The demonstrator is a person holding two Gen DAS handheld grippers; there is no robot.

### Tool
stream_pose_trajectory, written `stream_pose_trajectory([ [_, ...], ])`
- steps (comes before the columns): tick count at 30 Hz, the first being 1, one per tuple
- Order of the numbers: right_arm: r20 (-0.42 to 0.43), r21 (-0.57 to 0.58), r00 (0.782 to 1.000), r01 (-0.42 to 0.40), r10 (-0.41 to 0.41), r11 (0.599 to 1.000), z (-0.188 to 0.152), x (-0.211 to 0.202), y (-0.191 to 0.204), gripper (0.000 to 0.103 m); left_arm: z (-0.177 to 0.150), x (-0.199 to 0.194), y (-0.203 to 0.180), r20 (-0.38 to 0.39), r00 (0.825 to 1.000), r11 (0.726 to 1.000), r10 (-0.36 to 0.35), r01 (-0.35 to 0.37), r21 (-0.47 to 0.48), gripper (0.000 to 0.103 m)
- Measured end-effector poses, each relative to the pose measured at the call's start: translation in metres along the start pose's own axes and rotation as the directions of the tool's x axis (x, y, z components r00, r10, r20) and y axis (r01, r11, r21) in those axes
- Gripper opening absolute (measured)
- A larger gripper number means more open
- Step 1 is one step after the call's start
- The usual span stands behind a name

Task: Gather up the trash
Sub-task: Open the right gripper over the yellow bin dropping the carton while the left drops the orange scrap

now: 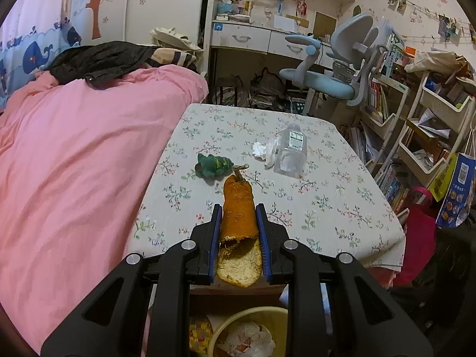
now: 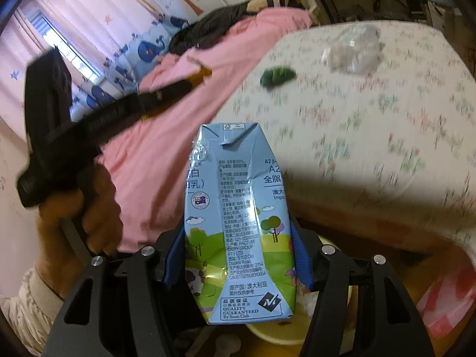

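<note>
- Your nearest stretch of worktop (image 1: 312, 217) lies bare, with passing room to its right edge.
- Farther in, a green toy (image 1: 212, 165), crumpled tissue (image 1: 258, 149) and clear bottle (image 1: 291, 151) stand across the middle.
- The pink bedding (image 1: 74, 163) walls your left side.

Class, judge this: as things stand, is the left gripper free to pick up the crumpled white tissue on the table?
Probably not yet: the left gripper is shut on an orange peel, though nothing blocks the tissue.

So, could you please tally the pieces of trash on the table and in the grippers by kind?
Orange peel: 1
Milk carton: 1
Plastic bottle: 1
Crumpled tissue: 1
Green wrapper: 1
Total: 5
</note>
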State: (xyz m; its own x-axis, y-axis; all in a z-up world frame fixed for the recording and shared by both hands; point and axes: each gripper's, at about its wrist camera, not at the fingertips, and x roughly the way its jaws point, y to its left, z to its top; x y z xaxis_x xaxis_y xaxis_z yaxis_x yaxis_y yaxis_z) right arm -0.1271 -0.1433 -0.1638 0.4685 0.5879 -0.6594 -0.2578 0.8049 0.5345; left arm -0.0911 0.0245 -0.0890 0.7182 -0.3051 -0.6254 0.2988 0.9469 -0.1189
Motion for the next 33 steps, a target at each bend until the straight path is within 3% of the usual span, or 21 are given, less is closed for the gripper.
stream_pose_trajectory([
  [10, -0.15, -0.045, 0.985, 0.08, -0.086, 0.996, -0.043, 0.029, 0.007, 0.059, -0.019, -0.012, 0.002, -0.02, 1.0, 1.0, -0.007, 0.006, -0.016, 0.021],
  [20, -0.275, -0.078, 0.948, 0.145, -0.161, 0.986, -0.066, 0.052, 0.001, 0.062, -0.043, -0.017, -0.008, -0.058, 0.998, 1.0, -0.022, 0.023, 0.011, 0.021],
  [29, -0.21, -0.02, 0.961, 0.182, -0.182, 0.983, -0.062, 0.029, -0.014, 0.069, -0.065, -0.02, -0.025, -0.097, 0.995, 0.998, -0.031, 0.036, 0.052, 0.021],
  [33, -0.133, 0.018, 0.972, 0.198, -0.194, 0.98, -0.055, 0.014, -0.016, 0.073, -0.076, -0.02, -0.032, -0.124, 0.992, 0.997, -0.035, 0.043, 0.066, 0.021],
])
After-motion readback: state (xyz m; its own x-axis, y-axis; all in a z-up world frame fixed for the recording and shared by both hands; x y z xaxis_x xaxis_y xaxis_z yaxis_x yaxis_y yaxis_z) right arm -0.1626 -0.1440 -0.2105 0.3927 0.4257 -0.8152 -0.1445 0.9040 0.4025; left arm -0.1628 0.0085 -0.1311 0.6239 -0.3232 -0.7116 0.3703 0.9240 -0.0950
